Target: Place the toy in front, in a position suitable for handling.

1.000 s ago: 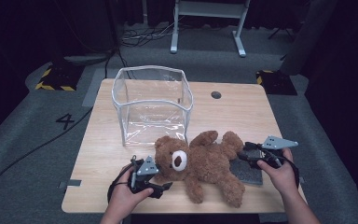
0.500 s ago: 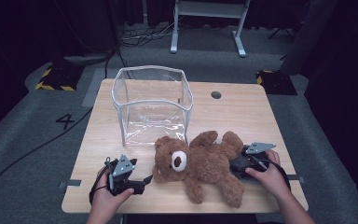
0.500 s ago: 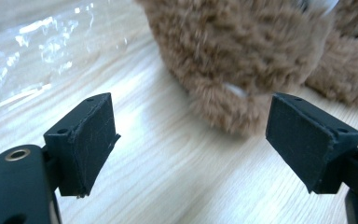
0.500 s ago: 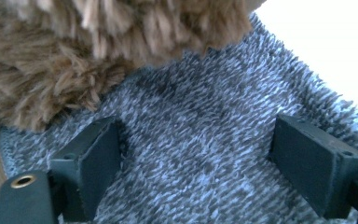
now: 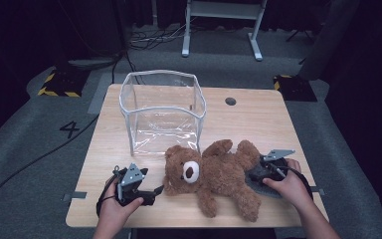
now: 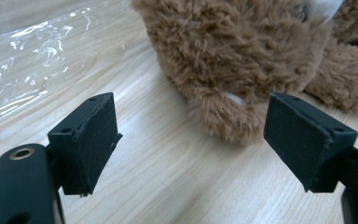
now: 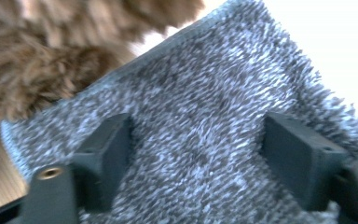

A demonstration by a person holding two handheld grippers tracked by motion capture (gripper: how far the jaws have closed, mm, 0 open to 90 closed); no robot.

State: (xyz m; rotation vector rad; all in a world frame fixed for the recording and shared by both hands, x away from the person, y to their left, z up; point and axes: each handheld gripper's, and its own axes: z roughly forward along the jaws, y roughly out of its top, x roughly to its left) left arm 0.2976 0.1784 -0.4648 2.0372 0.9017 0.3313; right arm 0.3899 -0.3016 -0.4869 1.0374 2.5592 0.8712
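Nearby, clear bin point(image 5: 162, 112), teddy bear point(image 5: 214, 174) outside

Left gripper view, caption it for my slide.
Open left gripper low over the wooden table, facing the brown teddy bear.

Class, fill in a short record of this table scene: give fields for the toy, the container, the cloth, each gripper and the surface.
toy: brown teddy bear, lying on its back in front of the box
container: clear plastic box, open top, nothing visible inside
cloth: grey towel, under the bear's leg at the right
left gripper: jaws open, aimed at the bear's head, apart from it
right gripper: jaws open over the towel
surface: light wooden table
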